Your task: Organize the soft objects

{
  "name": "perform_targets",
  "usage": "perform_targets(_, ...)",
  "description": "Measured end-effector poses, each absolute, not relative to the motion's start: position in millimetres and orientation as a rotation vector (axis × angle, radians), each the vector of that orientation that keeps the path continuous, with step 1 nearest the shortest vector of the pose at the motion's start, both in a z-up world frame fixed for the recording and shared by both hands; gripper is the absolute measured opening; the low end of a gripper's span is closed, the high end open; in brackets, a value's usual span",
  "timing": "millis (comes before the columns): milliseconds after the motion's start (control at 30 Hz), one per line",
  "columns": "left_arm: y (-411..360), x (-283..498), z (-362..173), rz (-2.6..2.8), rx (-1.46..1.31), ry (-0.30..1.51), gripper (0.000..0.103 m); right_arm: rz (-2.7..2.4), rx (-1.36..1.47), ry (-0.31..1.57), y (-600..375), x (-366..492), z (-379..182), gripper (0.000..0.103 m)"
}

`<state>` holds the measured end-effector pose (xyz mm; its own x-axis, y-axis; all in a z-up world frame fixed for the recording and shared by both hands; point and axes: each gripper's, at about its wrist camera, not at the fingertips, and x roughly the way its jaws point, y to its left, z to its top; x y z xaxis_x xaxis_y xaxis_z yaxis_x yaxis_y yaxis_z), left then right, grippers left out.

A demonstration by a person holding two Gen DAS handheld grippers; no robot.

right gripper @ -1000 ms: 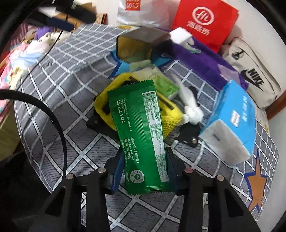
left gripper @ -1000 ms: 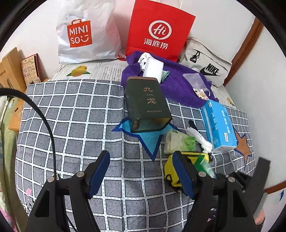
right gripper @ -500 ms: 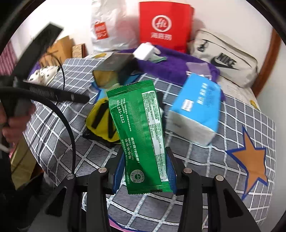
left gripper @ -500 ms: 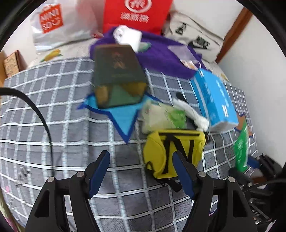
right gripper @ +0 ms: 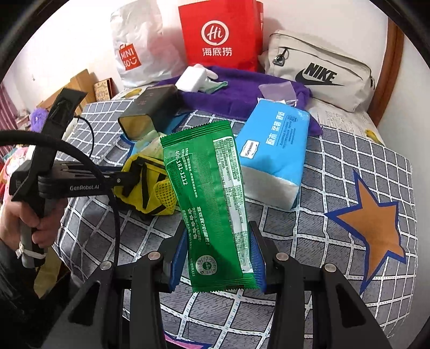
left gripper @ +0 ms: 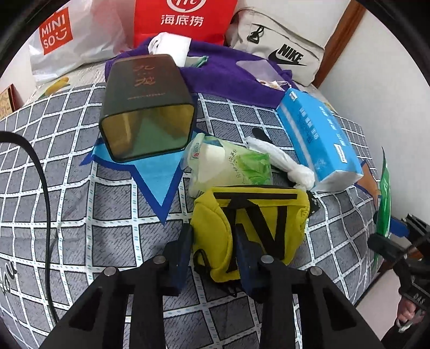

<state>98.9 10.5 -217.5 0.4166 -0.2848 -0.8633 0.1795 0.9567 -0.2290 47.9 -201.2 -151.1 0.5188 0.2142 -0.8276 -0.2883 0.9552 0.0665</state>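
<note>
My left gripper (left gripper: 212, 243) is shut on the near left end of a yellow pouch with black straps (left gripper: 255, 214), which lies on the checked bedspread (left gripper: 80, 209). The pouch also shows in the right wrist view (right gripper: 146, 185), with the left gripper (right gripper: 118, 178) at its left end. My right gripper (right gripper: 217, 257) is shut on a green foil packet (right gripper: 212, 204) and holds it upright above the bed. The packet shows edge-on at the right of the left wrist view (left gripper: 384, 198).
A dark tin box (left gripper: 146, 102) lies open-ended on its side. A pale green tissue pack (left gripper: 228, 163), a white bundle (left gripper: 285, 163) and a blue tissue pack (left gripper: 319, 139) lie behind the pouch. A purple towel (left gripper: 228, 77), shopping bags (left gripper: 188, 18) and a Nike bag (left gripper: 282, 53) line the wall.
My left gripper has moved forward to the yellow pouch and closed on its near end. My right gripper, still holding the green packet, has drawn back to the right.
</note>
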Motion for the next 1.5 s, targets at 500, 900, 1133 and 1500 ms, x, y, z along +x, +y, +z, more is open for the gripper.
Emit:
perform_targets(500, 51, 98, -158, -0.270, -0.205, 0.993, 0.025, 0.334, -0.034, 0.936, -204, 70, -126, 0.042)
perform_targets(900, 65, 134, -132, -0.230, -0.198, 0.947, 0.025, 0.293, 0.057, 0.912, -224, 119, -103, 0.042)
perform_targets(1133, 66, 162, -123, -0.241, -0.196, 0.936, 0.025, 0.285, 0.067, 0.913, -226, 148, -103, 0.042)
perform_targets(1500, 56, 226, -120, -0.229, -0.185, 0.947, 0.025, 0.250, 0.068, 0.907, -236, 222, -96, 0.042)
